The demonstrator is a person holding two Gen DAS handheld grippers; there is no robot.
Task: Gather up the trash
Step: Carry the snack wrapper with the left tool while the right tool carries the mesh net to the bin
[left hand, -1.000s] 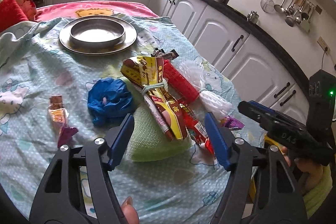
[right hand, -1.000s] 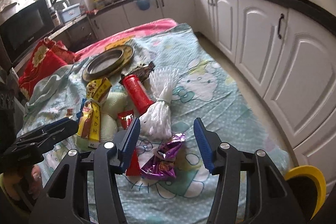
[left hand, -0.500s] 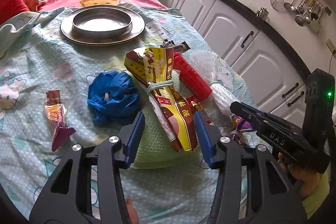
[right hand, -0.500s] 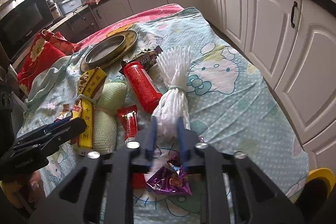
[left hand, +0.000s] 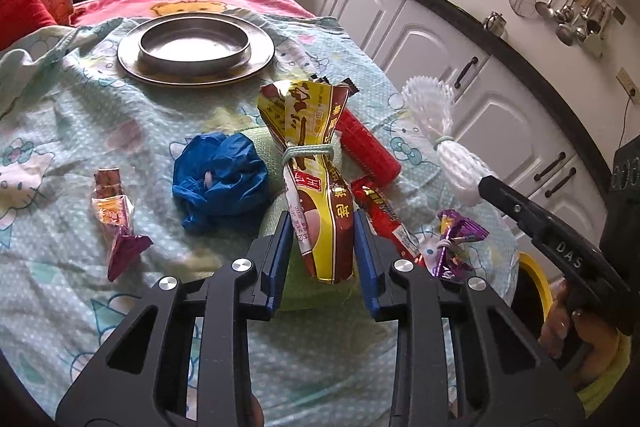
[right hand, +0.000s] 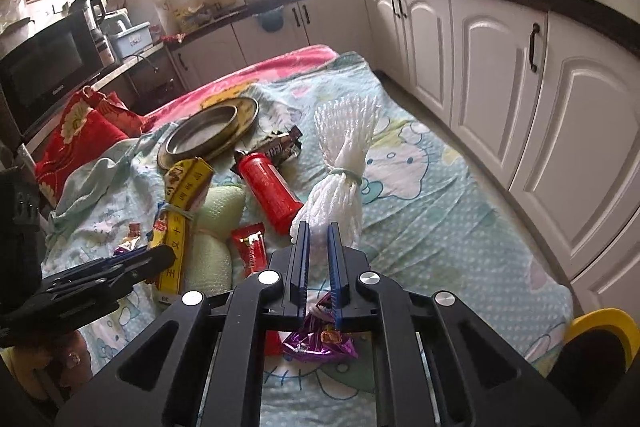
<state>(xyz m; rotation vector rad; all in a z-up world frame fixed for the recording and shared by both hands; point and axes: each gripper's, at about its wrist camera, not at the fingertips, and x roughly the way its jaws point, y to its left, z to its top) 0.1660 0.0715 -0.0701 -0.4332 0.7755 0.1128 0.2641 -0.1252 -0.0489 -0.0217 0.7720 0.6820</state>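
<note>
1. The left gripper (left hand: pixel 320 247) has just been closing: its blue jaws, wide apart a second ago, now sit against both sides of the yellow snack bag (left hand: pixel 316 183), which stands between them on the green pad (left hand: pixel 320 291). I judge the bag as good as gripped.
2. The right gripper (right hand: pixel 318 267) has also just been closing, now to a narrow slit, clamped on the twisted top of the purple wrapper (right hand: pixel 320 339); the white foam net (right hand: pixel 340 195) lies just beyond its tips.
3. With two pieces of trash taken at once, the next step is probably lifting both away.
4. Around the left jaws the blue bag (left hand: pixel 220 183) lies close to the left and the red packet (left hand: pixel 384 215) close to the right, so rising straight up is the safest way.
5. The table edge (right hand: pixel 500 227) runs near the right gripper, a yellow-rimmed bin (right hand: pixel 604 331) beyond it; the metal dish (left hand: pixel 196 47) is well apart.
</note>
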